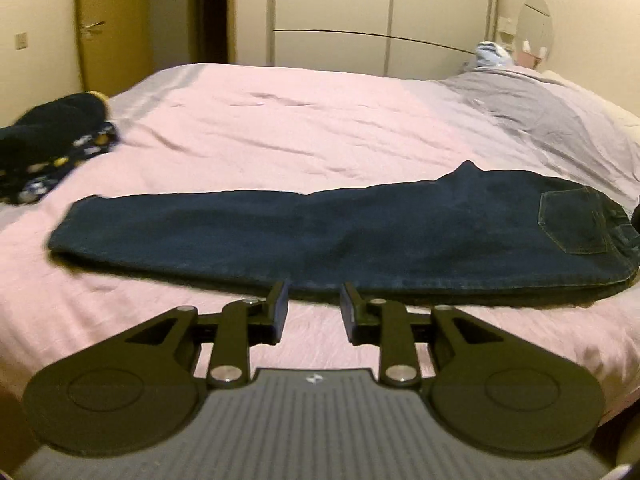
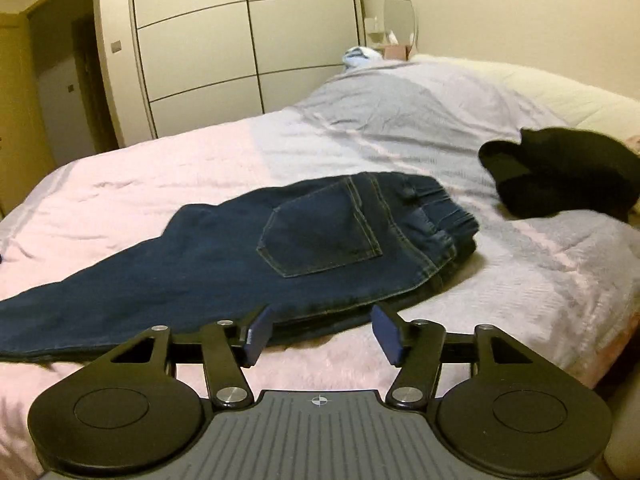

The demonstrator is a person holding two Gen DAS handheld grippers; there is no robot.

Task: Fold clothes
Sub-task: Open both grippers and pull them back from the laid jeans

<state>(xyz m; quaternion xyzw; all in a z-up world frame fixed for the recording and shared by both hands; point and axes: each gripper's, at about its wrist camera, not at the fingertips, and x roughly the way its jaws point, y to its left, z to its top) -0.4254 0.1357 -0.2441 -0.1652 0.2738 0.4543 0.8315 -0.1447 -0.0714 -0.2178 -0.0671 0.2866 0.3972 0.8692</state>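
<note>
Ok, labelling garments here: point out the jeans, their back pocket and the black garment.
jeans (image 1: 280,236), left wrist view, mid leg.
back pocket (image 2: 320,236), right wrist view, pocket centre.
black garment (image 2: 568,172), right wrist view, middle.

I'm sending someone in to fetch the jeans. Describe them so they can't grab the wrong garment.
On the large bed with the pink cover, look along the near edge. The dark blue denim jeans lie flat there, folded lengthwise, leg over leg. Unlike the crumpled navy patterned garment and the black garment nearby, they show a stitched back pocket.

We see matt denim jeans (image 1: 340,232) with pale stitching on the bed's (image 1: 280,128) soft, wrinkled pink cloth cover.
</note>
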